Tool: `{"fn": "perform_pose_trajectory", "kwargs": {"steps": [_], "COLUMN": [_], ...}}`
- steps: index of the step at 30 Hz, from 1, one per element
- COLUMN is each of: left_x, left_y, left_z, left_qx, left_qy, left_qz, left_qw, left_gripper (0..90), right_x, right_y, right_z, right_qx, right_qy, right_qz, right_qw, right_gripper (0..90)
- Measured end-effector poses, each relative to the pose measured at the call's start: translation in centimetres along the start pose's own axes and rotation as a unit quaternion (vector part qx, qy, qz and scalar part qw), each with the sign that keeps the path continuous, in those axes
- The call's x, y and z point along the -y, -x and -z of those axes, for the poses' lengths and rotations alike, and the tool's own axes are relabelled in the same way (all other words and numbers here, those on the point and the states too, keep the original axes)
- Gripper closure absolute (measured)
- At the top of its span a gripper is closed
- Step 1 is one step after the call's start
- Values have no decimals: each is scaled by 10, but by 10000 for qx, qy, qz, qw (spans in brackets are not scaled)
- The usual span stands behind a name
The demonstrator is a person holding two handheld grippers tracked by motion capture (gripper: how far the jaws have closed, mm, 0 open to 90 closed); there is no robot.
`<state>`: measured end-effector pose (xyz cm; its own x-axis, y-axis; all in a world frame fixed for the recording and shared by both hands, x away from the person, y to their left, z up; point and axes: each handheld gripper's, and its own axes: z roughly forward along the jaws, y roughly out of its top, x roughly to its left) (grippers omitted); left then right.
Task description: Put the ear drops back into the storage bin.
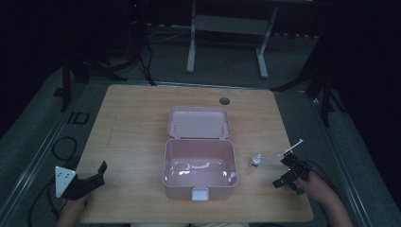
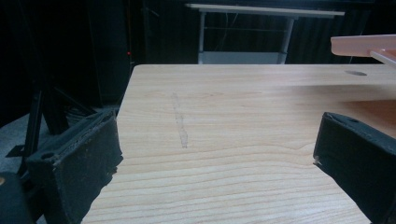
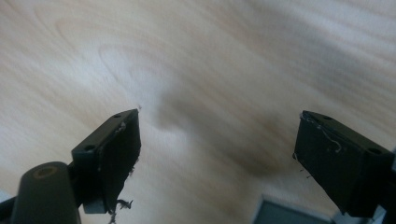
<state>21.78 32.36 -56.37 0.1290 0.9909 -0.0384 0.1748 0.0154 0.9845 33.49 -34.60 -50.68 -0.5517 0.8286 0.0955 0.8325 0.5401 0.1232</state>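
I see a light wooden table (image 1: 132,123) carrying an open pink box (image 1: 199,163) centrally, with a small bottle (image 1: 256,160) to its right.

A small white dropper bottle (image 1: 256,160) stands upright beside an open pink box (image 1: 199,161).

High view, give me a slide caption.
Open pink box mid-table, small bottle beside it, open left gripper and right gripper flanking.

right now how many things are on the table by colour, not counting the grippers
pink: 1, the open box
white: 2, the small bottle and the thin stick
total: 3
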Motion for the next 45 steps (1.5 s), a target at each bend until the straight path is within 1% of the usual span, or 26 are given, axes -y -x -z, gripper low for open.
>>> {"fn": "perform_pose_trajectory", "kwargs": {"steps": [3,4,6,7,9,14,15,16,19,21,23,27,33,36,40,42,45], "left_x": [0,0,0,0,0,0,0,0,0,0,0,0,0,0,0,0,0], "left_y": [0,0,0,0,0,0,0,0,0,0,0,0,0,0,0,0,-1], "left_z": [0,0,0,0,0,0,0,0,0,0,0,0,0,0,0,0,0], "left_qx": [-2,-4,-3,-4,-3,2,1,1,1,2,4,9,12,16,19,25,33], "left_qy": [-2,-2,-2,-2,-4,-2,-5,-3,-1,-1,-2,-2,-2,1,1,1,-1], "left_qz": [9,10,3,6,4,7,3,2,0,-1,11,11,10,5,7,9,18], "left_qw": [10000,10000,10000,10000,10000,10000,10000,10000,10000,10000,10000,10000,10000,10000,10000,10000,10000], "left_gripper": [10,10,10,9,10,10,10,10,9,10,10,10,10,10,10,10,10], "right_x": [0,-1,-1,-2,-3,-8,-10,-11,-17,-20,-24,-34,-50,-59,-71,-76,-83], "right_y": [-2,-3,-3,-5,-6,-6,-6,-5,-4,-5,-6,-11,-15,-17,-20,-23,-28], "right_z": [2,2,2,2,2,3,3,2,1,2,2,4,7,8,7,5,1], "right_qx": [65,47,34,19,-8,-23,6,28,-30,24,13,133,88,-38,-99,-125,-107], "right_qy": [-150,-227,-281,-426,-512,-499,-542,-564,-653,-660,-637,-611,-549,-480,-501,-511,-644], "right_qz": [54,94,120,218,240,336,293,303,334,378,421,480,505,517,562,627,791], "right_qw": [9999,9997,9995,9989,9984,9982,9981,9979,9973,9971,9971,9969,9972,9975,9971,9966,9947], "right_gripper": [147,147,147,146,134,134,133,132,129,129,133,142,142,135,125,122,122]}}
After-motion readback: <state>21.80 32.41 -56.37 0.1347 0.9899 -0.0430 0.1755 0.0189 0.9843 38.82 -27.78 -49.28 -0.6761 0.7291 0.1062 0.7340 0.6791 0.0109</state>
